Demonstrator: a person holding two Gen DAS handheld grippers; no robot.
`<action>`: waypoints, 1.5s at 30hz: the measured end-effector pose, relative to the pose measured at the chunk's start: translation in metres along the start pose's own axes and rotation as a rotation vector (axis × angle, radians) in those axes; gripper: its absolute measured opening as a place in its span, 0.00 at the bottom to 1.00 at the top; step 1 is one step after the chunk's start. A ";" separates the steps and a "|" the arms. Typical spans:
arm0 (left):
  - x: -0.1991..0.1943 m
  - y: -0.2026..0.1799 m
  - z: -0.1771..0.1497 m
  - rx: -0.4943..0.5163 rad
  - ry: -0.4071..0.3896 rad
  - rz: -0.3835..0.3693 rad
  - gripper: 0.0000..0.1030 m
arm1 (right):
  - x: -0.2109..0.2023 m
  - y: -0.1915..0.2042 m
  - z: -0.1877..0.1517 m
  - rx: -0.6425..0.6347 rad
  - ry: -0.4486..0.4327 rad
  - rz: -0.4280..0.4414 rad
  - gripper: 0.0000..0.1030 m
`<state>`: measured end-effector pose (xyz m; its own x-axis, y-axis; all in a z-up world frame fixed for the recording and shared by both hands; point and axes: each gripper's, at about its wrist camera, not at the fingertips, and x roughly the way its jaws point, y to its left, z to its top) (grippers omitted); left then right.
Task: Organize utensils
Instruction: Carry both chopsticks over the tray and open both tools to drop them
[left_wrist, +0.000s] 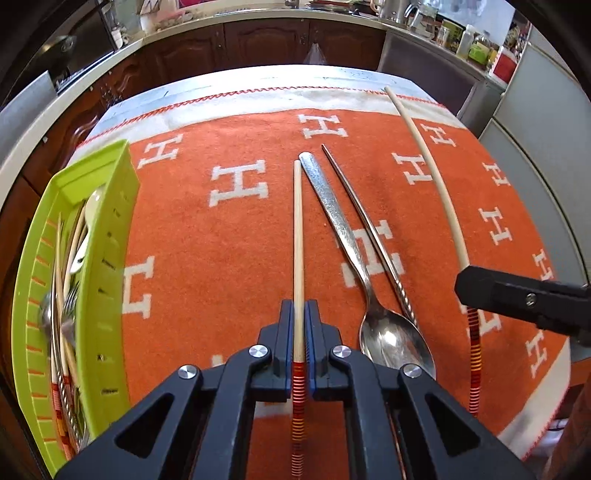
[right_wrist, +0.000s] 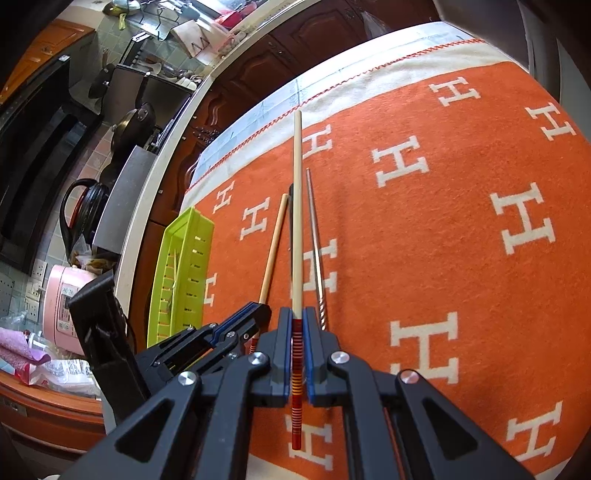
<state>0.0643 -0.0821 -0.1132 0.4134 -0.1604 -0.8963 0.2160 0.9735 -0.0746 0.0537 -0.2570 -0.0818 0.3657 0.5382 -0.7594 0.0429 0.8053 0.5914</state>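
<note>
Clamping shut in the left tool (left_wrist: 299, 321) on a pale chopstick (left_wrist: 298, 236), near its striped end, shaft running straight ahead over the surface (left_wrist: 207, 229); gripping likewise in the right tool (right_wrist: 297, 328) a second chopstick (right_wrist: 296, 206). Lying close off to the left, lengthwise alongside: the green tray (left_wrist: 110, 266), nearer the left tool.

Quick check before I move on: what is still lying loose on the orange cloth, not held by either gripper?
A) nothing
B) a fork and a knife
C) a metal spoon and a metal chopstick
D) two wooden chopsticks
C: the metal spoon and metal chopstick lie side by side on the cloth, while each gripper is shut on a wooden chopstick.
</note>
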 end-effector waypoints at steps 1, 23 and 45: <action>-0.008 0.002 -0.001 -0.002 -0.012 -0.008 0.03 | -0.001 0.002 -0.001 -0.005 0.003 0.000 0.06; -0.107 0.199 -0.009 -0.265 -0.144 0.058 0.03 | 0.069 0.167 -0.003 -0.135 0.182 0.150 0.06; -0.079 0.207 -0.024 -0.291 -0.127 0.002 0.27 | 0.143 0.192 -0.026 -0.201 0.297 -0.018 0.09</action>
<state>0.0552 0.1359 -0.0688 0.5248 -0.1592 -0.8362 -0.0395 0.9767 -0.2108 0.0903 -0.0192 -0.0836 0.0786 0.5485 -0.8325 -0.1478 0.8322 0.5343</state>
